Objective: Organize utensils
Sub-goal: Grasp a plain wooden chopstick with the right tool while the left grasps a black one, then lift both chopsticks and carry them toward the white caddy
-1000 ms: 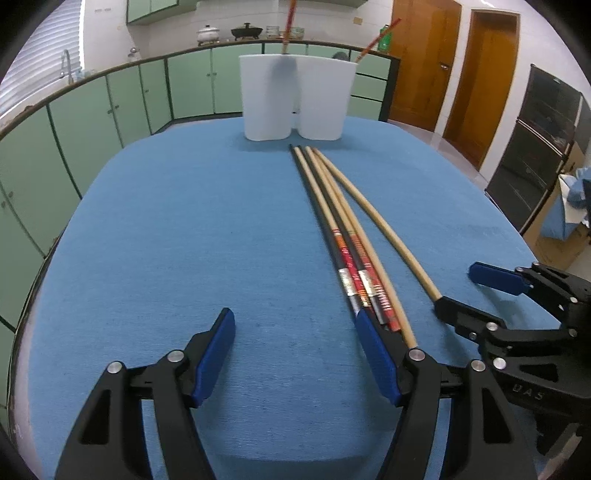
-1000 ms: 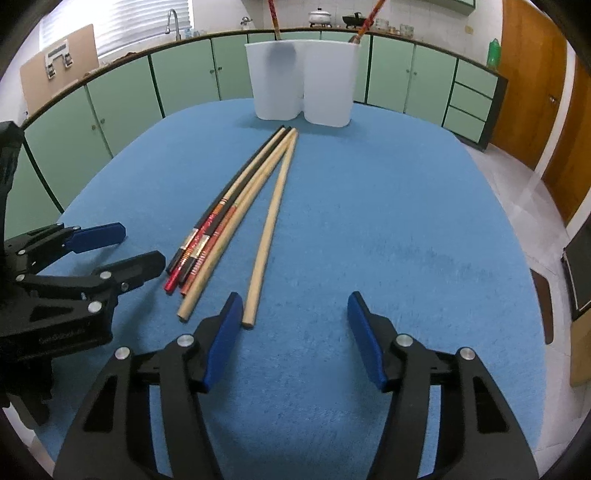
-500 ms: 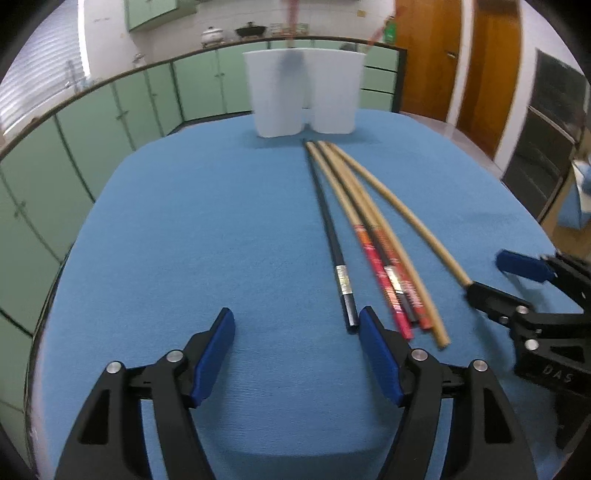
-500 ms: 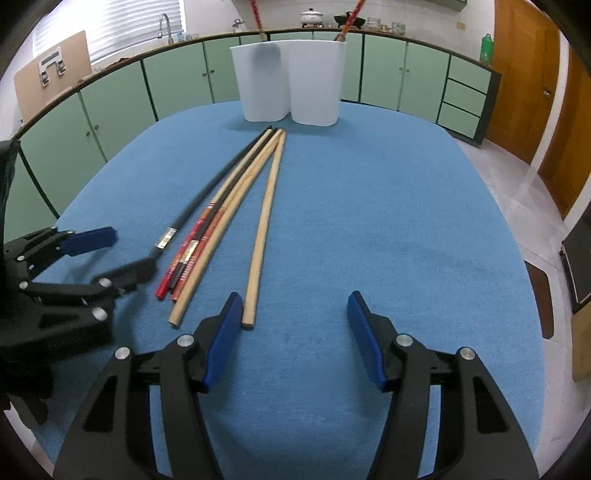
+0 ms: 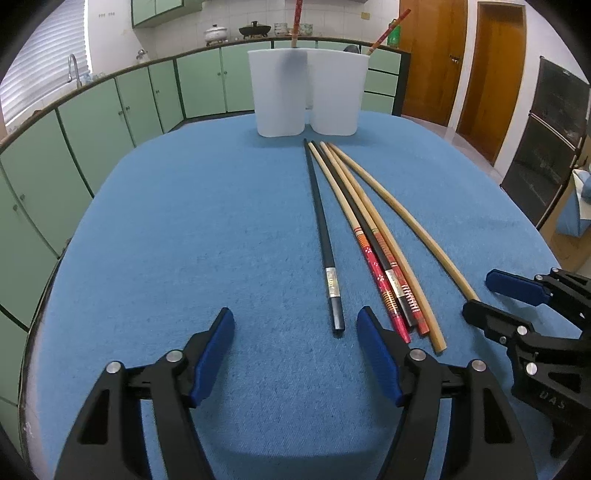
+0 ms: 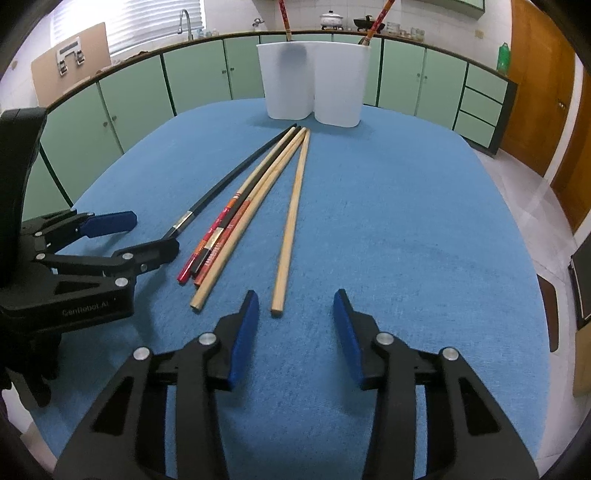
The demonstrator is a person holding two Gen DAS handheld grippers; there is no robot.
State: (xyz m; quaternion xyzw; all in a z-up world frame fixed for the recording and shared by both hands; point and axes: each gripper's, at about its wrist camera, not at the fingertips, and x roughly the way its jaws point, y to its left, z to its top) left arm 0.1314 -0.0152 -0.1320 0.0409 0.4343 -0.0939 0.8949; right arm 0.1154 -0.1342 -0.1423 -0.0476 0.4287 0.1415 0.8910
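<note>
Several chopsticks lie on the blue table (image 5: 184,229) in front of a white two-compartment holder (image 5: 306,98), which has a chopstick standing in each side. A black chopstick (image 5: 322,225) lies apart, left of the red-patterned bundle (image 5: 384,273). Its near end is just ahead of my left gripper (image 5: 294,317), whose jaws are closing without touching it. A plain wooden chopstick (image 6: 291,221) lies furthest right. Its near end is between the closing jaws of my right gripper (image 6: 294,299), and the pads stand clear of it. The left gripper (image 6: 155,232) straddles the black chopstick's (image 6: 221,184) end.
Green cabinets (image 5: 110,118) curve around behind the table, with a sink tap (image 6: 184,22) and pots on the counter. Wooden doors (image 5: 491,74) stand at the right. The table edge (image 6: 535,258) drops to a tiled floor on the right.
The black chopstick's near end has swung left, away from the bundle, and now lies ahead of the left gripper's gap. The right gripper's jaws have narrowed around the plain wooden chopstick's end.
</note>
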